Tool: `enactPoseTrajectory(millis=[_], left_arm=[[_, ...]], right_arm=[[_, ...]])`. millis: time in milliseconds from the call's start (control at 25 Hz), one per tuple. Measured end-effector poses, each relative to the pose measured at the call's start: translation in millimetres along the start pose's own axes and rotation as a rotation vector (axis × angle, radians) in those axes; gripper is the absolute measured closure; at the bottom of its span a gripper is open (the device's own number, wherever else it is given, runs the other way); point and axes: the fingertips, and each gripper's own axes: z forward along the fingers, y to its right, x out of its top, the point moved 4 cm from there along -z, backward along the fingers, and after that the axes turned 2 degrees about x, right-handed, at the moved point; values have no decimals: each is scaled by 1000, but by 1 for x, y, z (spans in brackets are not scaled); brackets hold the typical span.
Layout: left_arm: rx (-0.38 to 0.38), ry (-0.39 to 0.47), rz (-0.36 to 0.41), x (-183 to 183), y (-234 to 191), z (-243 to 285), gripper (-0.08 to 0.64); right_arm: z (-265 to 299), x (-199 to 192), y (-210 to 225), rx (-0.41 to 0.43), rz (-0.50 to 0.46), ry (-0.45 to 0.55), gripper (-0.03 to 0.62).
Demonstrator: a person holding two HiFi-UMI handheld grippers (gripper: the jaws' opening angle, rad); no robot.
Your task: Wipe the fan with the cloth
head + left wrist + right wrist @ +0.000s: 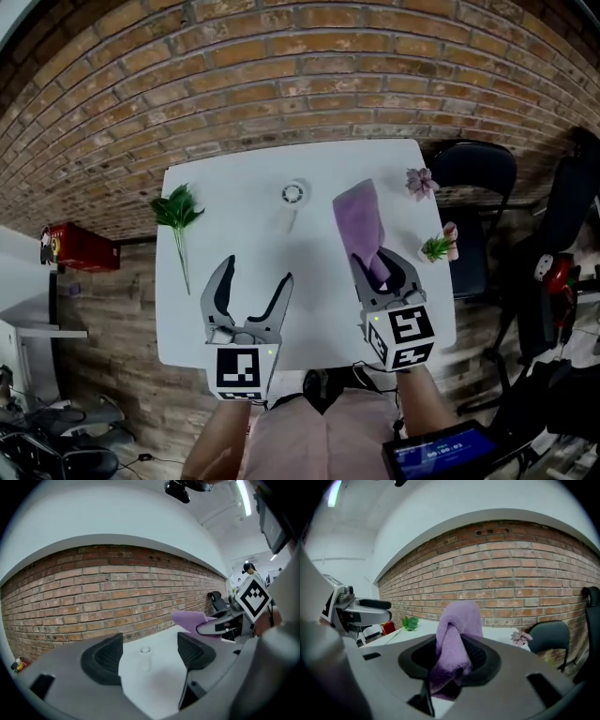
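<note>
While the jaws of the right gripper (pixel 373 264) are nearly together and pinch a bunched fold of the purple cloth (pixel 359 223), the jaws of the left gripper (pixel 255 272) stand wide apart with nothing between their pads. The right gripper view shows the cloth squeezed between the two dark pads, one part rising above them in a rounded hump and another hanging below. From above, the free length of cloth reaches from those jaws toward the far edge of the white worktop (pixel 234 197), over its right half. The left gripper is over the near edge, left of the middle, and points toward the far edge. Through the gap of its open jaws the small white fan (pixel 293 194) shows farther off, well apart from both pads. The fan has a round head and is near the far edge, about midway along it and just left of the cloth's far end. A green leafy sprig (pixel 176 211) lies along the left edge, with its stem toward the near edge. A pale pink flower (pixel 421 182) is at the far right corner, and a small potted plant (pixel 439 246) stands at the right edge beside the right gripper. Beyond the far edge is a brick wall (pixel 281 84), and a black chair (pixel 473 169) stands past the far right corner.
</note>
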Motion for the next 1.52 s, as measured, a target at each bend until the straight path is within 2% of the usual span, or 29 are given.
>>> enactPoseTrajectory(millis=[120, 360, 680, 920, 1160, 1320, 1520], left_arm=[[25, -14, -7, -1, -1, 28, 190], [61, -94, -17, -12, 1, 72, 190], [54, -166, -3, -36, -9, 114, 190], [1, -254, -15, -83, -18, 152, 190], [-28, -338, 11, -127, -25, 174, 190], [-38, -396, 34, -147, -32, 178, 190], [-20, -418, 29, -158, -51, 181, 192]], right_arm=[[23, 3, 17, 29, 10, -11, 467], [58, 8, 40, 101, 3, -44, 468], [98, 2, 45, 136, 6, -105, 466], [127, -16, 49, 119, 20, -160, 466], [149, -34, 54, 93, 39, -200, 466], [152, -40, 54, 71, 54, -214, 466], [154, -42, 54, 52, 63, -226, 466]])
